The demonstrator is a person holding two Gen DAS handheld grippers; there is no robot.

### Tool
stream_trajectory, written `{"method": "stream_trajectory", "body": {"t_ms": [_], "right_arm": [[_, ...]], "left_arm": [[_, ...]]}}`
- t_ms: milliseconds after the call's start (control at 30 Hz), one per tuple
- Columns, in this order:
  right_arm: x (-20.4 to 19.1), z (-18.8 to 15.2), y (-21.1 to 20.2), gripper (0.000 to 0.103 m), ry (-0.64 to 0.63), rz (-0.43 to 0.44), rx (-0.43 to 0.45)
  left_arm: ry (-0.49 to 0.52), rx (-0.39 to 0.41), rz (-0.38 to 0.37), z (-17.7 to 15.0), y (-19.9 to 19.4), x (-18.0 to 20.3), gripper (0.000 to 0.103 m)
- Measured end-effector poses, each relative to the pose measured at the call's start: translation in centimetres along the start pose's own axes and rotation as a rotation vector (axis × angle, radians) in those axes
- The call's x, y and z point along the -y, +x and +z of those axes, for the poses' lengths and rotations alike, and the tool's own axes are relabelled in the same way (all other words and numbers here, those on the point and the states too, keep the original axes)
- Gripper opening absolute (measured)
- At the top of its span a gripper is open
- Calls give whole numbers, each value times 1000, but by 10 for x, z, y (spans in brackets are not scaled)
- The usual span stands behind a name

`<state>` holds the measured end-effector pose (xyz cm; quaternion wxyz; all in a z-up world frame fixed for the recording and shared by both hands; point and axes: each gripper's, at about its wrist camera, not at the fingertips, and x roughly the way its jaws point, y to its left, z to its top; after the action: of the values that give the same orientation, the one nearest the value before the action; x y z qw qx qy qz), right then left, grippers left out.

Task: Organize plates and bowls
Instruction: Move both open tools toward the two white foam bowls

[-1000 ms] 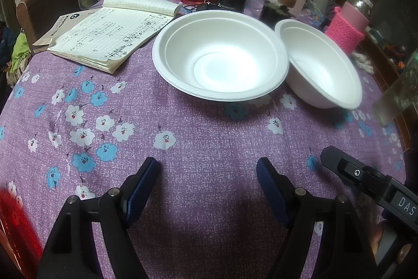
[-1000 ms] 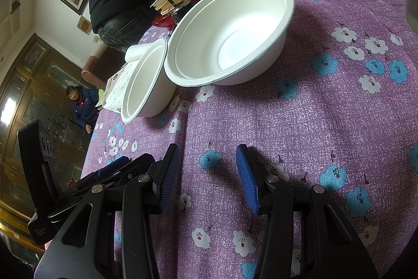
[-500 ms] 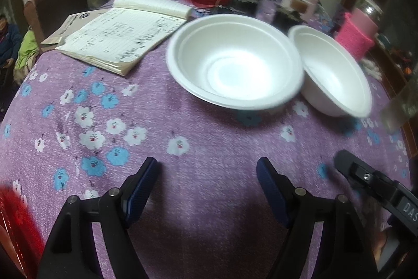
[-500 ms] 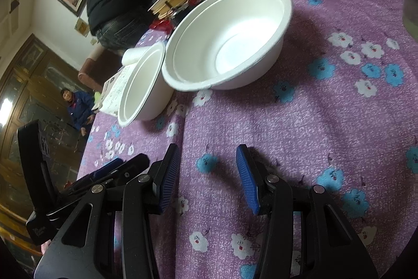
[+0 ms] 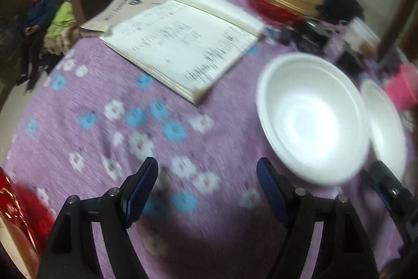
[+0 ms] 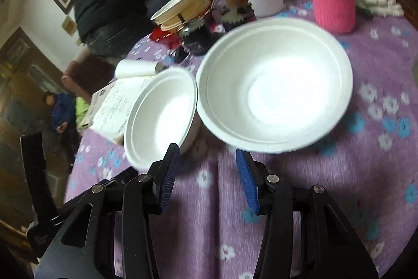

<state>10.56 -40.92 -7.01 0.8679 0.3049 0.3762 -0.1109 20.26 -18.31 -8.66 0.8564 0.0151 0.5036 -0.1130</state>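
Your right gripper (image 6: 207, 171) hangs with jaws parted and empty over the purple floral tablecloth (image 6: 339, 187), now just short of the two white foam bowls, which were farther ahead a second ago. The near bowl (image 6: 274, 88) sits beside the far bowl (image 6: 162, 117), rims almost touching. Your left gripper (image 5: 207, 190), spread wide and holding nothing, has swung left: both bowls now lie to its right, and the open notebook (image 5: 183, 43) sits beyond the near bowl (image 5: 311, 117).
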Motion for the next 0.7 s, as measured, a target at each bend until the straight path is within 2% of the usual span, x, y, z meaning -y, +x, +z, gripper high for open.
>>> {"method": "stream_trajectory", "body": {"t_ms": [133, 333, 433, 600, 700], "right_arm": [[-2, 8, 6, 45, 52, -9, -14], [3, 9, 18, 52, 158, 16, -57], [7, 7, 25, 52, 194, 45, -72], [8, 7, 31, 53, 228, 47, -63], [6, 7, 38, 53, 237, 35, -68]], "left_arm": [[-42, 6, 29, 9, 8, 1, 78], [-21, 84, 65, 13, 3, 14, 78], [-17, 109, 46, 11, -1, 15, 78], [16, 187, 46, 7, -16, 21, 78], [37, 175, 26, 7, -15, 25, 78]]}}
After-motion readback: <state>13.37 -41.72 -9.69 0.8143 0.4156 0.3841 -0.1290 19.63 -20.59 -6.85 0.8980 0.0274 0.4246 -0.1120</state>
